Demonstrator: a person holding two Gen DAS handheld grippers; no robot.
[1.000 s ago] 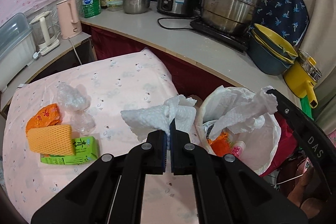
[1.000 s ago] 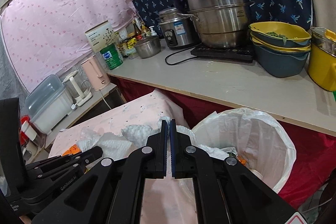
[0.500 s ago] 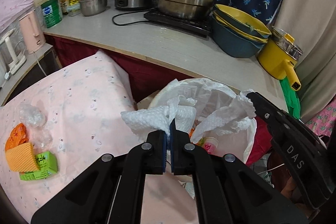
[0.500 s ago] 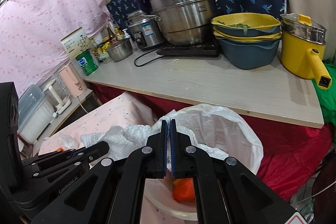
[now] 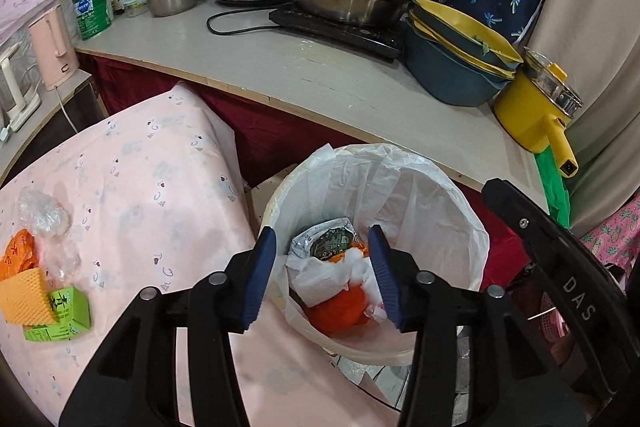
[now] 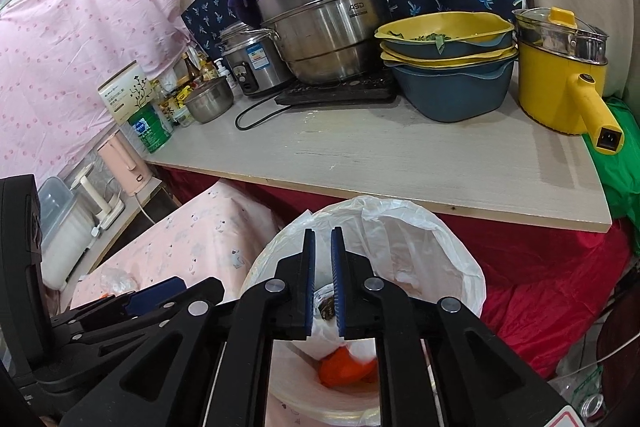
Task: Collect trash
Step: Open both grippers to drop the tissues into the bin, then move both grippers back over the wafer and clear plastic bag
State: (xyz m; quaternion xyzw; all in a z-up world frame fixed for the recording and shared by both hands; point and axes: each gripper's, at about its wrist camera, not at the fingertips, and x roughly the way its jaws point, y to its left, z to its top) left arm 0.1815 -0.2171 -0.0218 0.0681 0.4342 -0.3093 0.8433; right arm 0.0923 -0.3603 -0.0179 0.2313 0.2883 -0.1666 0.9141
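Both paper wads have dropped into the bin (image 5: 460, 211). Left gripper (image 5: 322, 275) and right gripper (image 6: 322, 281) are opening, empty. Left of the bin, the green box (image 5: 66, 315) is light and crushable; grip its sides.

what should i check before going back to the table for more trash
1. Left gripper empty: ok, fingers opening, nothing between them.
2. Right gripper empty: ok, fingers opening, only a narrow gap so far.
3. White tissue inside the bin: ok, lying on the other rubbish.
4. Bag liner over the rim: ok where visible; near side hidden.
5. Trash left on the table: not ok; green box, yellow foam net, orange wrapper, clear plastic remain.
6. Both grippers clear of the bin: cannot tell.
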